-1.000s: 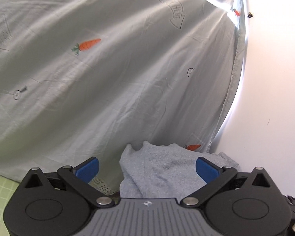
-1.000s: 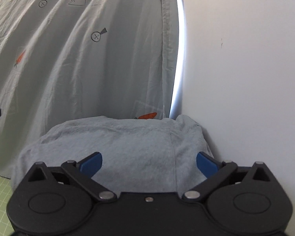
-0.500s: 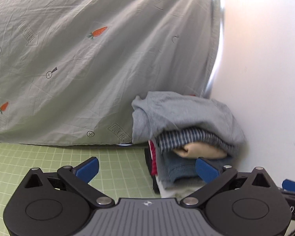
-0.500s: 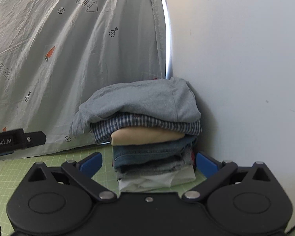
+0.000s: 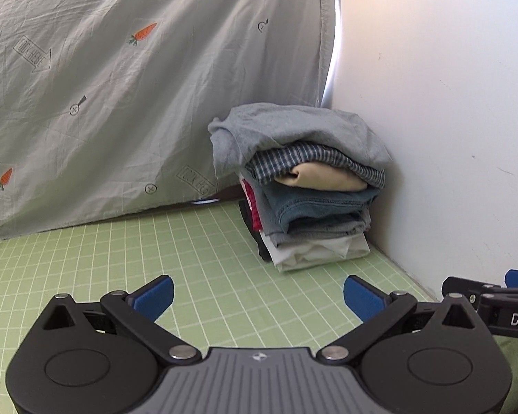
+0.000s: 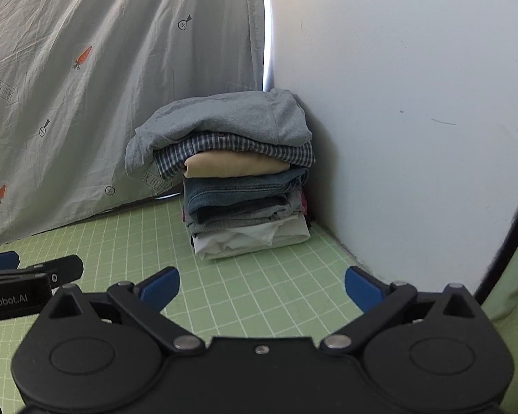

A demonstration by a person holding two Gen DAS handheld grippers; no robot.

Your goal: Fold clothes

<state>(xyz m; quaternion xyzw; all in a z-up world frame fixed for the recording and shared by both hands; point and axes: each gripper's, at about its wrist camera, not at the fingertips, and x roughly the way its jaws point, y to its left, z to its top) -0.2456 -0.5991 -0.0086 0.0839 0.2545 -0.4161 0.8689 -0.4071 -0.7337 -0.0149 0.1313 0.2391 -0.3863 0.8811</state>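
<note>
Both tools, left (image 5: 258,296) and right (image 6: 261,288), gape empty before the soft folded stack (image 6: 240,176).

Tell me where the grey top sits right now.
The grey top crowns the stack of folded clothes, directly on the checked shirt. In both wrist views the stack stands on the green mat, in the corner between curtain and wall.

Sheet print: arrow-shaped boxes reading "LOOK HERE" on the grey sheet (image 5: 121,103), one left of the clothes stack (image 5: 304,186), one at the sheet's hem beside the stack; the latter partly hidden in the right wrist view.
Right gripper body: white letters "DA", cut off by the frame edge, on the right gripper (image 5: 500,314), right of the stack.
Left gripper body: "nRobot.AI", start cut off, on the left gripper (image 6: 27,289), left of the stack.
</note>
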